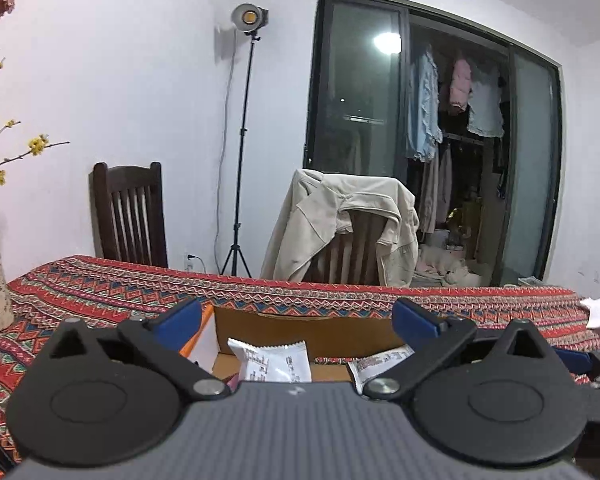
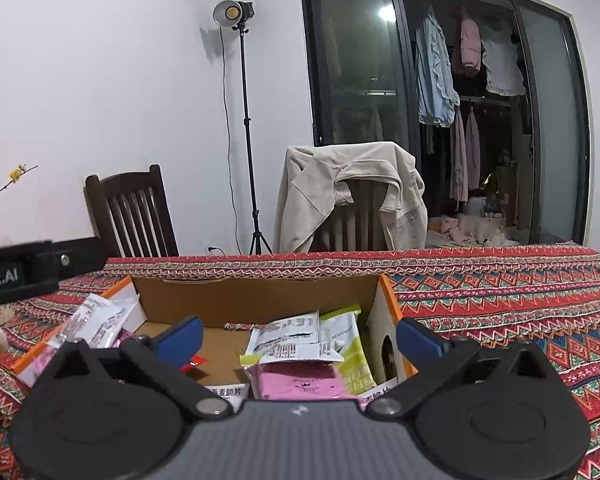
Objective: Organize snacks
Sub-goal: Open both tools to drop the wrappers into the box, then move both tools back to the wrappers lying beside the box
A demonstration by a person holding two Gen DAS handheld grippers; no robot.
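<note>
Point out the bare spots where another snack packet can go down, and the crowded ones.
Free: the cardboard box floor at left-centre, between the white packets on its left edge and the packet pile; also the patterned tablecloth right of the box. Crowded: the box's right half, stacked with white, green and pink packets.

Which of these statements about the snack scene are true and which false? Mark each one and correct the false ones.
1. Both grippers are open and hold nothing. True: left gripper, right gripper.
2. The box is empty. False: it holds several packets.
3. A pink packet lies in the box. True.
4. The jacket lies on the table. False: it hangs over a chair back.
5. The lamp stands against the wall. True.
6. The tablecloth is plain white. False: it is red and patterned.
</note>
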